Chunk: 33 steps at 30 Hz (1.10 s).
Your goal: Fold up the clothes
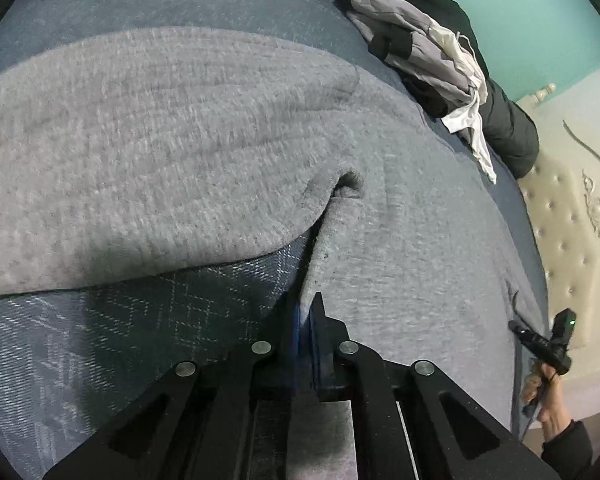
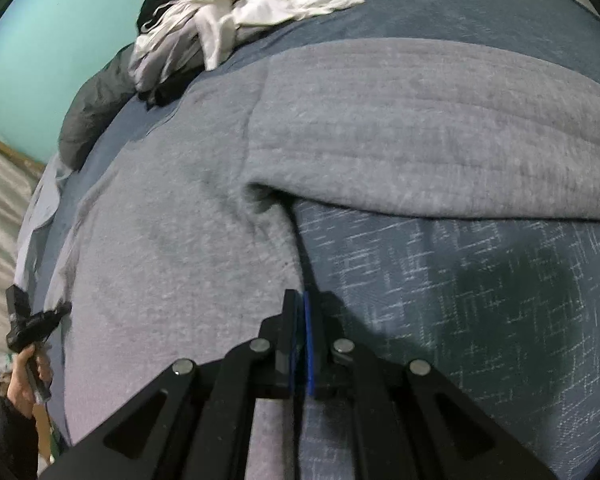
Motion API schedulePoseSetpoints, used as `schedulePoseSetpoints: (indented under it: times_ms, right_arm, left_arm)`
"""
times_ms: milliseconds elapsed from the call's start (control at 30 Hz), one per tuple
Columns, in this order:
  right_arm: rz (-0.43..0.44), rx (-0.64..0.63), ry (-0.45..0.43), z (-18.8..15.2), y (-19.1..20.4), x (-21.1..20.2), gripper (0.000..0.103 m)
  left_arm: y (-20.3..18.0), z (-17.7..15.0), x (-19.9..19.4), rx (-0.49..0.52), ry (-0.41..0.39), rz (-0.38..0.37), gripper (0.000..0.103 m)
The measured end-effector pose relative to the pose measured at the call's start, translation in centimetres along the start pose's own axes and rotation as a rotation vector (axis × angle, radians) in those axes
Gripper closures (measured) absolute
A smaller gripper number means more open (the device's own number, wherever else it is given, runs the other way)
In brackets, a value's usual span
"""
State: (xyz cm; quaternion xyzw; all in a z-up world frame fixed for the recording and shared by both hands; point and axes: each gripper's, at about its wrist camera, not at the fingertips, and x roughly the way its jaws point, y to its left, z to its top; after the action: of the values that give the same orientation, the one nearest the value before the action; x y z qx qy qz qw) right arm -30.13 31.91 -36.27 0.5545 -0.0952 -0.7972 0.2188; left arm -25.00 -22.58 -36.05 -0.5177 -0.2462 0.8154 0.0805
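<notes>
A grey knit sweater (image 1: 172, 152) (image 2: 172, 272) lies spread on the blue bedcover (image 1: 120, 320) (image 2: 480, 300). In the left wrist view a sleeve reaches left and the body runs right. My left gripper (image 1: 309, 308) is shut, and the body's side edge below the underarm fold (image 1: 348, 184) runs into its jaws. My right gripper (image 2: 299, 302) is shut on the opposite side edge, below the other underarm fold (image 2: 264, 196). Each view shows the other gripper, held in a hand, at the sweater's far edge: the right gripper (image 1: 518, 327) and the left gripper (image 2: 62, 310).
A heap of grey, white and black clothes (image 1: 432, 60) (image 2: 204, 36) lies at the far side of the bed by a dark jacket (image 1: 508, 128). A padded cream headboard (image 1: 572, 232) and a teal wall (image 1: 520, 8) stand beyond it.
</notes>
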Motion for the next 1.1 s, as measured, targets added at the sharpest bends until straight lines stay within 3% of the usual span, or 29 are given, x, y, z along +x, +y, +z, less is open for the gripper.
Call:
schedulePoseSetpoints:
  times_ms: [33, 133, 233, 333, 533, 733, 833, 967, 1100]
  right_arm:
    - [-0.004, -0.010, 0.002, 0.0, 0.2, -0.2, 0.100]
    - [-0.029, -0.032, -0.024, 0.1, 0.6, -1.4, 0.099]
    - [0.032, -0.046, -0.055, -0.2, 1.5, -2.5, 0.099]
    - [0.084, -0.079, -0.013, -0.8, 3.5, -1.6, 0.099]
    - [0.002, -0.079, 0.109, -3.0, 3.0, 1.4, 0.099]
    - [0.017, -0.056, 0.073, -4.2, 2.1, -0.5, 0.099]
    - [0.007, -0.070, 0.102, -4.4, 2.1, -0.4, 0.099]
    - [0.047, 0.013, 0.032, -4.4, -0.1, -2.7, 0.099]
    - [0.013, 0.111, -0.054, -4.1, -4.5, -5.9, 0.095]
  left_arm:
    - [-0.3, -0.1, -0.4, 0.013, -0.006, 0.014, 0.083]
    - [-1.6, -0.5, -1.9, 0.067, -0.028, 0.046, 0.080]
    - [-3.2, -1.3, -3.0, 0.113, -0.041, 0.054, 0.075]
    - [-4.9, -2.4, -2.8, 0.146, -0.022, 0.035, 0.074]
    - [-5.7, -5.2, 0.4, 0.156, 0.063, 0.048, 0.074]
    - [-5.3, -6.5, 1.0, 0.135, 0.056, 0.057, 0.074]
    - [-5.2, -6.8, 0.9, 0.123, 0.047, 0.057, 0.074]
    - [-5.3, -7.2, 0.3, 0.114, 0.035, 0.058, 0.073]
    - [-5.4, -7.9, -0.2, 0.130, 0.020, 0.072, 0.073]
